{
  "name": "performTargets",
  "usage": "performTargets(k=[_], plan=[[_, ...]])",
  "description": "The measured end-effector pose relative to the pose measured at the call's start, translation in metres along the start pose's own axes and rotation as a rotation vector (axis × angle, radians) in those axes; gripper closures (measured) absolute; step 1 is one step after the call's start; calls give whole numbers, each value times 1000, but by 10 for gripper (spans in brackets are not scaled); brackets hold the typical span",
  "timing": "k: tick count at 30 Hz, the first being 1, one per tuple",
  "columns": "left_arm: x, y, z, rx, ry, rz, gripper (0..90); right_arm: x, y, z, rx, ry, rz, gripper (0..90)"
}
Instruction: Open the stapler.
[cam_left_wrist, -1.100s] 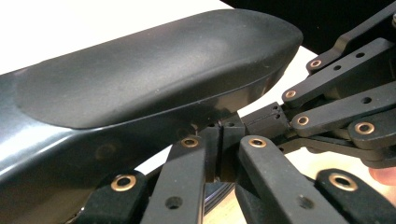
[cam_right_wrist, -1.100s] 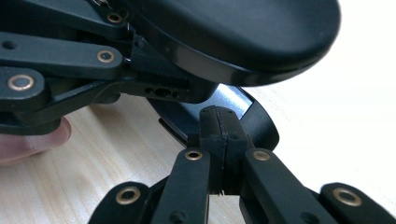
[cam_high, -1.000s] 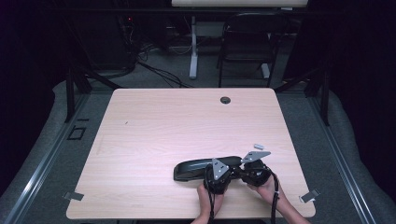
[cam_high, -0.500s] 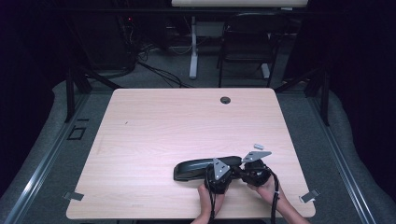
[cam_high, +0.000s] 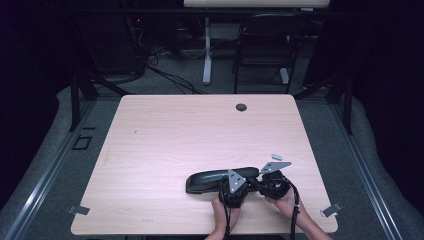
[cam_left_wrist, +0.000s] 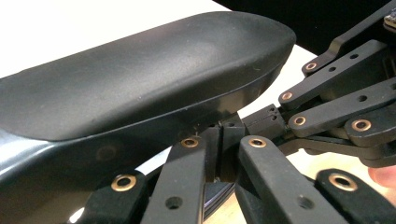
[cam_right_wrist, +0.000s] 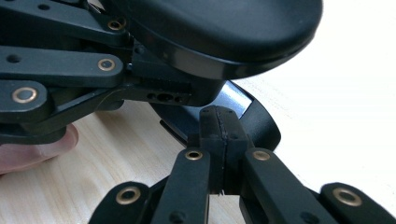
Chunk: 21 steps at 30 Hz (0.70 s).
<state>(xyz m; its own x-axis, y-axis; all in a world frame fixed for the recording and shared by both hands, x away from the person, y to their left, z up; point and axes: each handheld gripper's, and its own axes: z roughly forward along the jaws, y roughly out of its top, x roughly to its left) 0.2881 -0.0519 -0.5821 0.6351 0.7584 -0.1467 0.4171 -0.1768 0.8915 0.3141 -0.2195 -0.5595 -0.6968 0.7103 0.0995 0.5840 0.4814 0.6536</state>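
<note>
A long black clamshell case (cam_high: 210, 181) lies near the table's front edge. Both grippers meet at its right end, each held in a hand. My left gripper (cam_high: 245, 184) is shut, and in the left gripper view its tips (cam_left_wrist: 219, 140) sit pressed together just under the case's raised lid (cam_left_wrist: 140, 88). My right gripper (cam_high: 260, 182) is shut too. In the right gripper view its tips (cam_right_wrist: 218, 126) rest against the case's lower shell (cam_right_wrist: 236, 105), below the lid (cam_right_wrist: 219, 28). I cannot tell whether either one pinches a thin rim.
A small white piece (cam_high: 277, 156) lies on the wooden table (cam_high: 175, 135) just beyond the grippers. A round cable hole (cam_high: 241, 107) sits near the far edge. Tape tabs mark the front corners (cam_high: 80, 210). A chair (cam_high: 265, 45) stands behind the table.
</note>
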Motion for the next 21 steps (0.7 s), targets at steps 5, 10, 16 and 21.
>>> performTargets(k=[5,10,16,21], plan=[[1,0,1,-6,0,-3,900,0,0,0,5,-2,2,900],[2,0,1,-16,6,-7,900,0,1,0,3,0,4,900],[2,0,1,-17,6,-3,900,0,1,0,6,4,5,900],[2,1,2,-19,7,-3,900,0,0,1,-9,2,2,900]])
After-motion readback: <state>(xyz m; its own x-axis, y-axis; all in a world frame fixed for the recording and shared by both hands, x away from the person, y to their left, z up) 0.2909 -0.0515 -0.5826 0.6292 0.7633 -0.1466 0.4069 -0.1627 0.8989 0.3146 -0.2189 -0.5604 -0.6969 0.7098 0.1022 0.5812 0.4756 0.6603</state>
